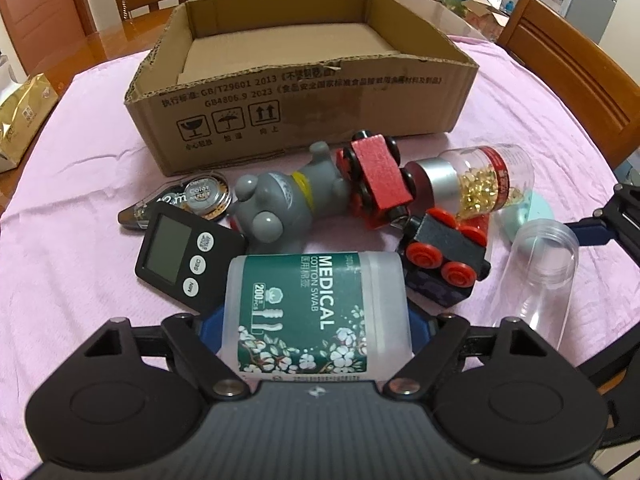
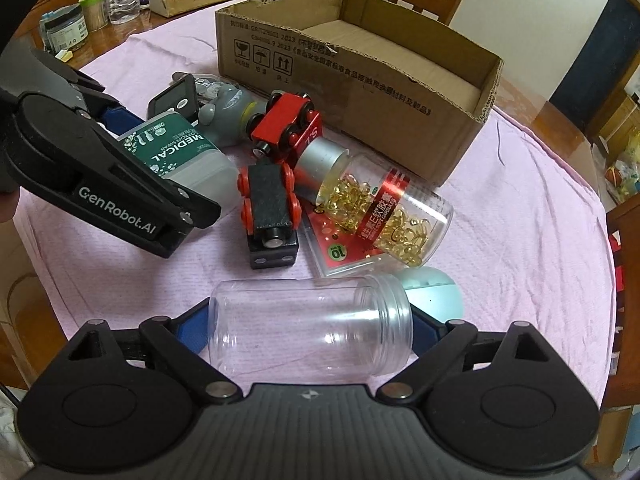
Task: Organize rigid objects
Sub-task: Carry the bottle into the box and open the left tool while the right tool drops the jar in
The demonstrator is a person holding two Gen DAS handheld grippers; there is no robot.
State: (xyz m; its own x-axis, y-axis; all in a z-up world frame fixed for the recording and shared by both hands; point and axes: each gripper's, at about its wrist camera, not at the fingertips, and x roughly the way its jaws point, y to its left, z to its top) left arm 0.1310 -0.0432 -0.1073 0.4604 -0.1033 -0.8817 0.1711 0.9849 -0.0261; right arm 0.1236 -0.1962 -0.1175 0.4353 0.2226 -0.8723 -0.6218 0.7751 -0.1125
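My left gripper [image 1: 316,328] is shut on a cotton swab box [image 1: 316,316] with a green "MEDICAL" label; it also shows in the right wrist view [image 2: 180,156]. My right gripper [image 2: 310,328] is shut on a clear empty plastic jar [image 2: 308,328] lying on its side, also seen in the left wrist view [image 1: 536,276]. An open cardboard box [image 1: 304,108] stands behind the pile, empty inside. On the pink cloth lie a grey toy figure [image 1: 280,204], a red toy train car [image 1: 380,176], a black train car [image 1: 444,248], a capsule bottle [image 1: 476,184], a black timer [image 1: 184,256] and a correction tape [image 1: 184,200].
A pale blue round object [image 2: 436,290] and a red flat case [image 2: 340,244] lie beside the capsule bottle. Wooden chairs [image 1: 572,76] stand around the table. A gold bag [image 1: 22,116] sits at the left edge. Jars and bottles [image 2: 76,24] stand at the far left.
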